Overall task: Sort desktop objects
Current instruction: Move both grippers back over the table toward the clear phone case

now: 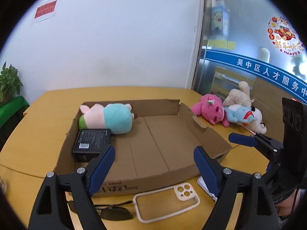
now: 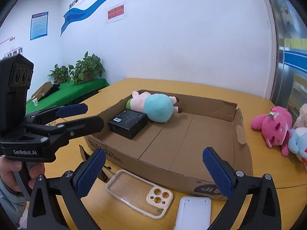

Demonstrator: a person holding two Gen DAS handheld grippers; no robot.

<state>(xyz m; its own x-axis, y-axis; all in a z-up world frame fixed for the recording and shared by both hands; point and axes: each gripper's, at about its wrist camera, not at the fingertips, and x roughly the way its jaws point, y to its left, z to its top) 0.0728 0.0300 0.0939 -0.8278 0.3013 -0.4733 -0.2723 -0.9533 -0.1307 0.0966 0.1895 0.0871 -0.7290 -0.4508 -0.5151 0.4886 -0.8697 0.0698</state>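
A shallow cardboard box [image 1: 165,174] [image 2: 193,170] lies on the yellow table. Inside it, at the far left, lie a pink-and-teal plush pig [image 1: 111,117] [image 2: 155,106] and a black carton [image 1: 92,143] [image 2: 128,122]. On the table in front of the box lie a clear phone case [image 1: 165,201] [image 2: 138,191], a white power bank [image 2: 193,212] [image 1: 201,182] and sunglasses [image 1: 113,212]. My left gripper [image 1: 153,155] [image 2: 84,115] is open and empty above the box's near edge. My right gripper [image 2: 153,163] [image 1: 241,140] is open and empty above the phone case and power bank.
A pile of plush toys lies on the table right of the box: a pink one [image 1: 211,111] [image 2: 274,128], a blue-and-white one [image 1: 241,117] and a beige one [image 1: 239,94]. A white wall stands behind the table. Potted plants [image 2: 84,69] sit on a green surface at the left.
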